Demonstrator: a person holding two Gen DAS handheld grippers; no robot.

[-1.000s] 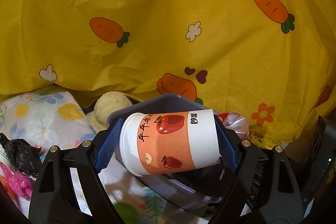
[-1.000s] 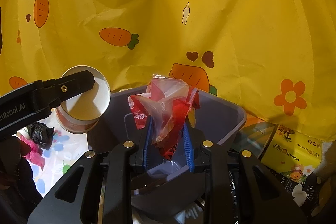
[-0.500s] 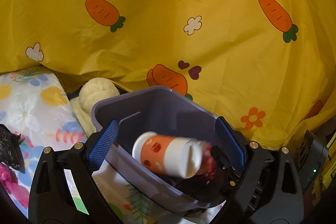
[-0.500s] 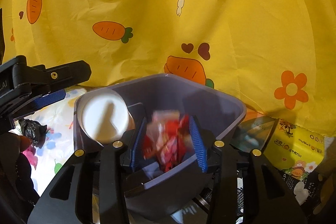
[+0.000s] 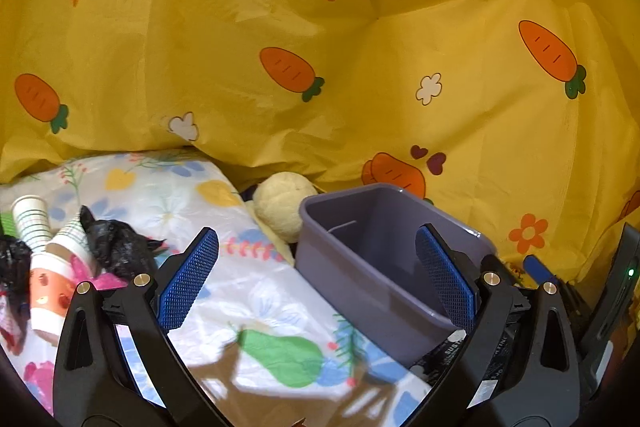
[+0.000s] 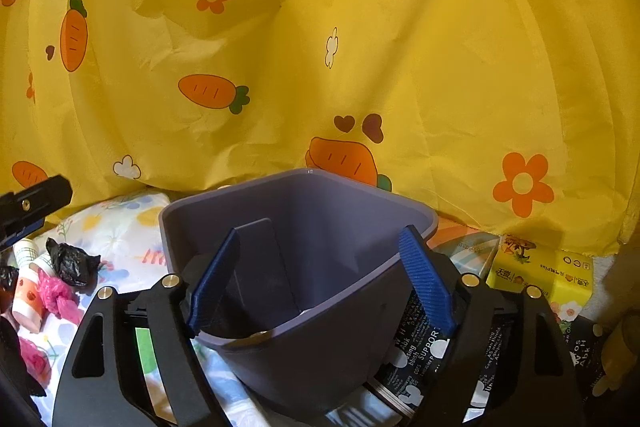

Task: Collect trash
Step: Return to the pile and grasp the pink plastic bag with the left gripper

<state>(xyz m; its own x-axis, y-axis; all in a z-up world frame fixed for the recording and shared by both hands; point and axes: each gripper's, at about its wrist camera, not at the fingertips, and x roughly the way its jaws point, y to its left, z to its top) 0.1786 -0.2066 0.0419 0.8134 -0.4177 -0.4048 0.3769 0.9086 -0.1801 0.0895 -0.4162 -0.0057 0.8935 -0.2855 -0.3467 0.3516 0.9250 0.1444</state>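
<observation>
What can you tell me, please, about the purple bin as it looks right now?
The purple bin is a smooth, plastic-looking tub with rounded corners, a thin rolled rim and a flat panel standing inside. It sits upright and open-topped on the floral cloth, against the yellow carrot-print sheet, beside a cream round lump. Its contents are mostly hidden from both views. The right gripper, jaws opening, hangs over its mouth without touching it.

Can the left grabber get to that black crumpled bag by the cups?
Probably yes. The left gripper is opening with nothing between its jaws, and the black bag lies uncovered on the flowery cloth, just left of it.
</observation>
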